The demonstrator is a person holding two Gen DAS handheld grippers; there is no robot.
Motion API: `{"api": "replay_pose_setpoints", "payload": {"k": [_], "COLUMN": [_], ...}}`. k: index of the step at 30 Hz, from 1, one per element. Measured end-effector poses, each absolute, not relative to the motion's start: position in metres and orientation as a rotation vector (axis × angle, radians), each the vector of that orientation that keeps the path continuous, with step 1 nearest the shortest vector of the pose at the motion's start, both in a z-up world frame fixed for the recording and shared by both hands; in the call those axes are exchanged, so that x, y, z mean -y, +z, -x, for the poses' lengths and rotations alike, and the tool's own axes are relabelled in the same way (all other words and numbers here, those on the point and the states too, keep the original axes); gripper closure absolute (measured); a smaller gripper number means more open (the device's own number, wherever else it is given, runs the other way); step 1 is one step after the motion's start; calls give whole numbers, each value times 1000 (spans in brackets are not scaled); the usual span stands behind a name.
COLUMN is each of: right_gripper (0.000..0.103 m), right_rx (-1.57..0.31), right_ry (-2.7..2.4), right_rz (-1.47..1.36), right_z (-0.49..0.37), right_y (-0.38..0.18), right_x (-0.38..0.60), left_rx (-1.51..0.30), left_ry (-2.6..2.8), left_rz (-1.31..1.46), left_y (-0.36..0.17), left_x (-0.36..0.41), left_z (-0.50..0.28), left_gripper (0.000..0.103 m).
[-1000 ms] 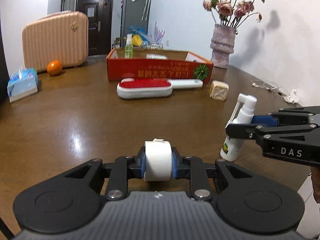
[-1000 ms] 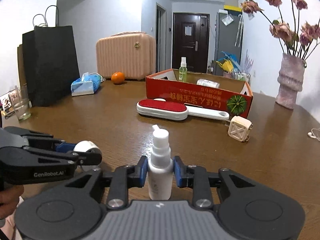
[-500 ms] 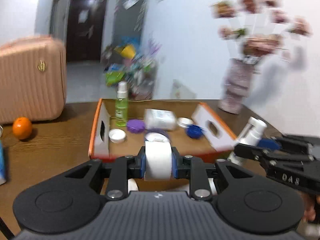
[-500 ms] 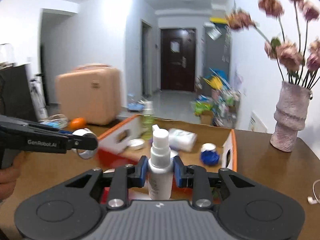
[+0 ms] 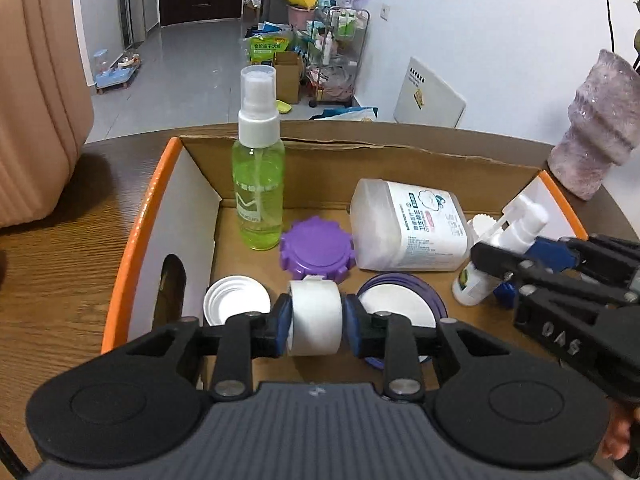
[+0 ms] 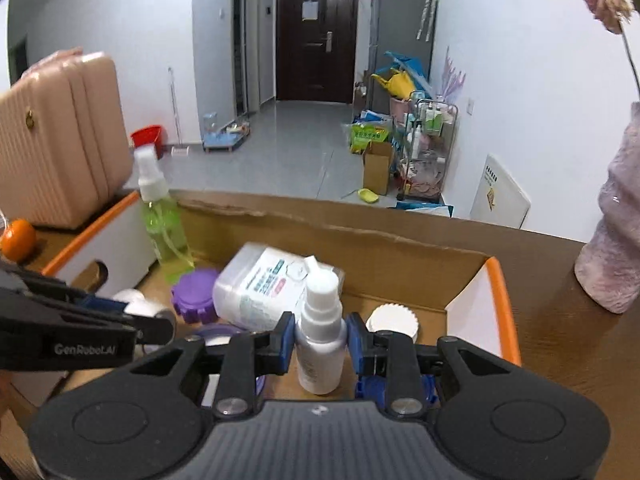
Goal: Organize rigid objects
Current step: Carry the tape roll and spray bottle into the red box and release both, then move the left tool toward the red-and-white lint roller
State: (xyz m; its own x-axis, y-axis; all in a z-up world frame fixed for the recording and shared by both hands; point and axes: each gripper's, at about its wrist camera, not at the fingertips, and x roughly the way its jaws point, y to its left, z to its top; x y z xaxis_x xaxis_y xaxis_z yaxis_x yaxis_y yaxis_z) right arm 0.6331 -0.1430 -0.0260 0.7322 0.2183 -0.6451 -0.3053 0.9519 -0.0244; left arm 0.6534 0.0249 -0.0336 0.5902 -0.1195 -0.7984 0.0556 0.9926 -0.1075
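Standing on wood table (image 5: 60, 264); cardboard box (image 5: 360, 168) | grey-tiled hallway (image 6: 280, 152) behind

White walls (image 6: 520, 60) and a grey tiled floor (image 6: 300, 152) lead to a dark door (image 6: 316, 36) at upper centre; a cluttered wire rack (image 6: 430, 136) stands right, beyond the wooden desk (image 5: 60, 272).

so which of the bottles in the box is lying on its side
The wide white wipes bottle with the printed label lies on its side mid-box. The green spray bottle stands upright in the far left corner.
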Motion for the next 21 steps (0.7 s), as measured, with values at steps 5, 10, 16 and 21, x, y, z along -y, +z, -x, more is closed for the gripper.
{"api": "replay_pose_setpoints", "payload": {"k": [5,10,16,21], "right_gripper": [61,49,41,40], "right_rx": [-670,-613,-510,-508], "right_ry": [296,276,295,345], "right_rz": [158,164,96,94], "right_z": [-633,-604,-494,-391], "right_y": [-22,6,36,29], "right_x": [142,154,197,215], "left_rx": [-906,-866,-698,-565], "left_ry": [-108,-107,-87,-48], "left_rz": [79,84,13,-59], "left_y": [-29,-8,23,19], "left_x": [-27,-34,-45,-52], "left_z": [-649,-620,-515,-400], "left_gripper": [59,49,37,33]}}
